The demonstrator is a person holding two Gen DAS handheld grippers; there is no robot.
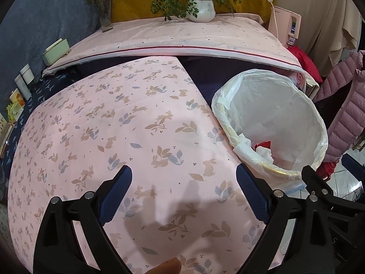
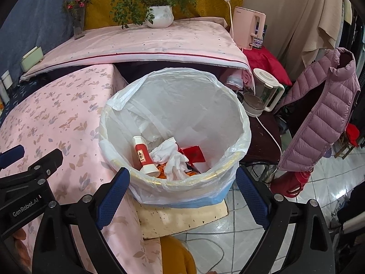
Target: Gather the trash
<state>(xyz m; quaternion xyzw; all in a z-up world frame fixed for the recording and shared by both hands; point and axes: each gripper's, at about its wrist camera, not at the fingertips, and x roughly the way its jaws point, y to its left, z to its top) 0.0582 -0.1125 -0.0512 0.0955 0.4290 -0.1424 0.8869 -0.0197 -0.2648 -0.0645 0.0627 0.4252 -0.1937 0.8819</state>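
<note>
Left wrist view: left gripper [image 1: 183,191] is hanging over the pink rabbit-print tablecloth [image 1: 118,123], jaws spread wide apart w/ nothing btwn them, only cloth showing in the gap. The trash bin [image 1: 317,123], lined w/ a white plastic bag, is sitting ahead & to the right of the claw, just beside the table edge; its near rim is lying close to the right finger. A bit of red and white trash is showing inside near that rim. The right gripper's black finger [image 1: 319,182] is poking in at the right, beside the bin. Far ahead of the claw a white plant pot [image 1: 202,11] and a flower vase [image 1: 105,16] are standing on a second pink cloth.

Right wrist view: right gripper [image 2: 183,193] is hovering right over the bin's [image 2: 241,123] near rim, jaws wide apart, gripping nothing; the bin's blue-tinted base and a cream board under it are showing btwn the fingers. Inside the bin, just ahead of the claw, a red-and-white bottle [image 2: 143,157] is lying tilted next to crumpled white tissue [image 2: 170,157] and a red wrapper [image 2: 194,154]. Left gripper [image 2: 29,159] is showing at the left of the claw over the tablecloth [image 2: 57,118]. To the right of the claw: a pink puffer jacket [image 2: 324,109], a white kettle [image 2: 262,93] and a red flask [image 2: 294,182] on the tiled floor.
</note>
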